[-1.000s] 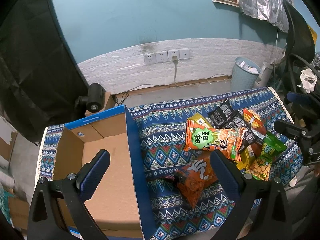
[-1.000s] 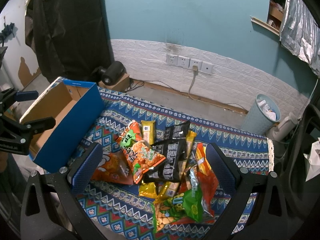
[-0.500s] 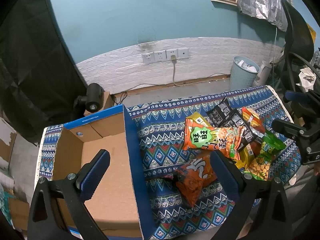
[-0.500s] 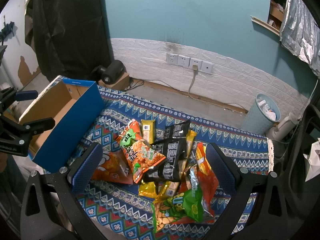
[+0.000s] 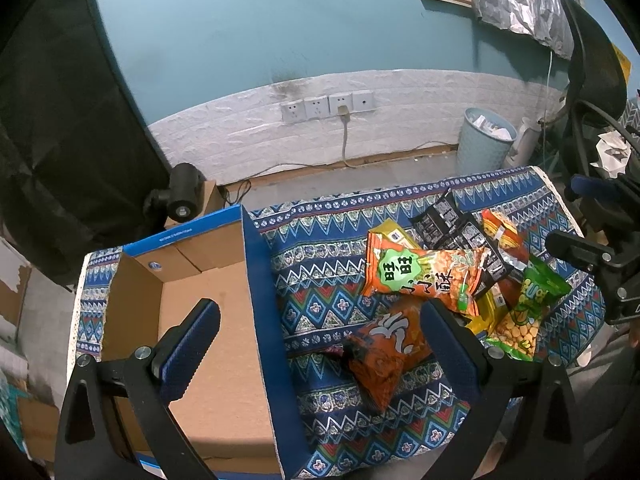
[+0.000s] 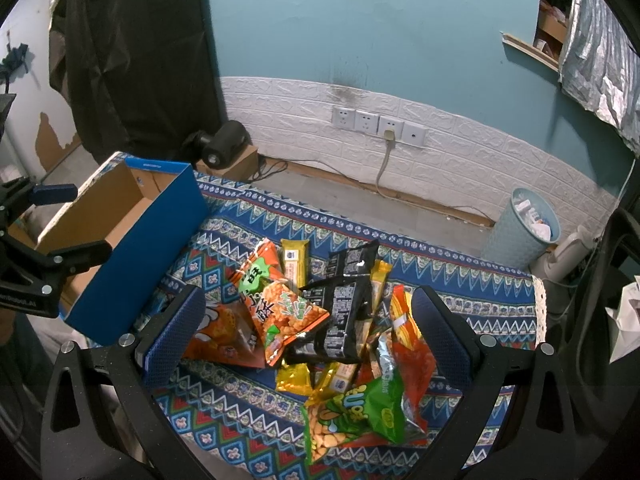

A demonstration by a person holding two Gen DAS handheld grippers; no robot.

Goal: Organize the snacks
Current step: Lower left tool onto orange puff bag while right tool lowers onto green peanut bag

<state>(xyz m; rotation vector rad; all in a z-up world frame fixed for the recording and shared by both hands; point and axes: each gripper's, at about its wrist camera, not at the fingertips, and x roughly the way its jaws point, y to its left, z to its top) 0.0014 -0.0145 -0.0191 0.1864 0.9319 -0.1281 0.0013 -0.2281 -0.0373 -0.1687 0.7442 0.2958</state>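
While both hand-held grippers (image 5: 320, 336) (image 6: 304, 328) gape empty, the box (image 5: 256, 280) wall stands between snack pile (image 6: 320, 320) and box floor.

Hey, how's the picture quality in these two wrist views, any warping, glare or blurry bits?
Left wrist view: strong fisheye bending of the white wall panel, dark vignetted corners, snacks sharp. Right wrist view: the same barrel warp, mild glare on the green peanut bag, and the foil sheet at upper right shines brightly.
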